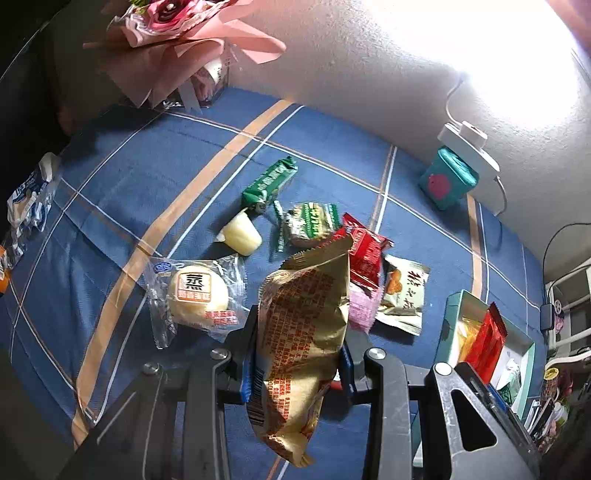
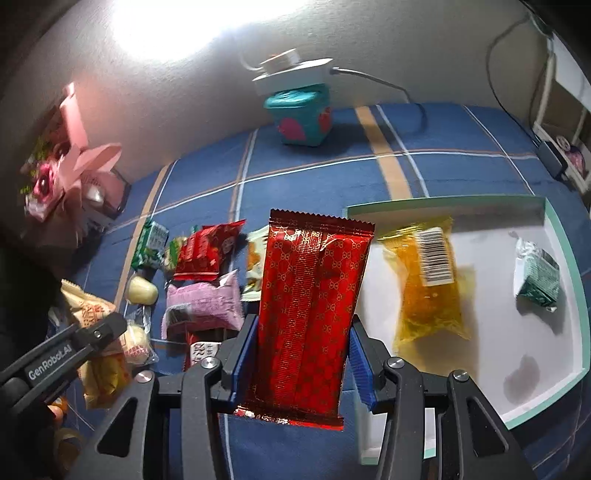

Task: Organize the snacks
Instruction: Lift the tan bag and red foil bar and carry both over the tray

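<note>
My left gripper point(image 1: 300, 345) is shut on a gold snack packet point(image 1: 303, 325) with red print, lifted above the blue checked cloth point(image 1: 147, 177). My right gripper point(image 2: 301, 352) is shut on a red packet with a gold pattern point(image 2: 310, 306), held upright beside the white tray with a teal rim point(image 2: 554, 236). In the tray lie a yellow packet point(image 2: 428, 291) and a small green-and-white packet point(image 2: 537, 277). Loose on the cloth are a wrapped bun point(image 1: 197, 295), a jelly cup point(image 1: 242, 234), a green biscuit packet point(image 1: 269, 182), a pink packet point(image 2: 203, 302) and a red packet point(image 2: 207, 251).
A pink flower bouquet point(image 1: 177, 33) stands at the back left by the wall. A teal tin point(image 2: 299, 118) with a white power strip point(image 2: 291, 75) on top sits at the back. Torn wrappers point(image 1: 29, 199) lie at the cloth's left edge. A white shelf point(image 2: 565, 107) stands at the right.
</note>
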Action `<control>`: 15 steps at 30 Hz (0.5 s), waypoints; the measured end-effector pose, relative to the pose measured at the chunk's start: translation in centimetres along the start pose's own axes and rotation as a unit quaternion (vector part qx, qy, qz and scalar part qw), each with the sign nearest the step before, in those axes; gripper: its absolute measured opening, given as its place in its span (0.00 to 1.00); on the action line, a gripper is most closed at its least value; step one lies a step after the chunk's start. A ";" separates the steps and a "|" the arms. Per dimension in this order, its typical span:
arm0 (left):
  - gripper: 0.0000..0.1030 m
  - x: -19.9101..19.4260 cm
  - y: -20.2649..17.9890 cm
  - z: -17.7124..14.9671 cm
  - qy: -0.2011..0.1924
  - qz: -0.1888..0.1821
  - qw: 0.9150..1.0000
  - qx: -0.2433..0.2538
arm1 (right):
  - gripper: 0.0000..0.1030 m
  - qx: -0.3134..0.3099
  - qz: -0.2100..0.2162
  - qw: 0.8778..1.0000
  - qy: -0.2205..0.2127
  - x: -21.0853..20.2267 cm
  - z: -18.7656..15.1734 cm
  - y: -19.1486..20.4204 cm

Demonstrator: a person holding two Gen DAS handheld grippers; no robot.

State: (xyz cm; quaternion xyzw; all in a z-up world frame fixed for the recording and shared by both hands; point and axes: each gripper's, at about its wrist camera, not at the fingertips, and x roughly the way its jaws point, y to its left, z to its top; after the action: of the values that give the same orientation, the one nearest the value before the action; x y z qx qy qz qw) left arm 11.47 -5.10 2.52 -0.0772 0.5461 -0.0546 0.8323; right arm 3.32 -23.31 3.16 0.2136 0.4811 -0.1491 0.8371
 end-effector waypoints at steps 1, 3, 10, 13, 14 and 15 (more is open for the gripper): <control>0.36 0.1 -0.2 0.0 0.001 -0.002 1.000 0.002 | 0.48 0.005 -0.002 1.000 0.000 0.0 0.1 -0.6; 0.36 0.1 -0.9 -0.1 0.002 -0.005 1.000 0.008 | 0.48 0.019 -0.008 1.000 -0.002 -0.5 0.3 -2.2; 0.36 -0.4 -5.7 -1.9 0.014 -0.044 0.997 0.067 | 0.48 0.083 -0.060 0.995 -0.016 -2.5 0.8 -8.8; 0.36 -0.4 -8.5 -3.2 0.026 -0.067 0.992 0.101 | 0.48 0.116 -0.091 0.989 -0.023 -3.6 0.6 -12.2; 0.36 -0.3 -9.3 -3.6 0.030 -0.073 0.991 0.112 | 0.48 0.127 -0.100 0.987 -0.025 -4.0 0.5 -13.3; 0.36 -0.4 -10.4 -4.2 0.035 -0.079 0.988 0.126 | 0.48 0.137 -0.110 0.984 -0.028 -4.4 0.4 -14.4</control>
State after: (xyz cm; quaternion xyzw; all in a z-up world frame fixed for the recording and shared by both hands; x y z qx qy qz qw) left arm 7.39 -15.51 3.14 -0.0122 0.5559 -0.1913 0.8088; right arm -5.14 -35.81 4.10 0.2679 0.4530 -0.3106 0.7915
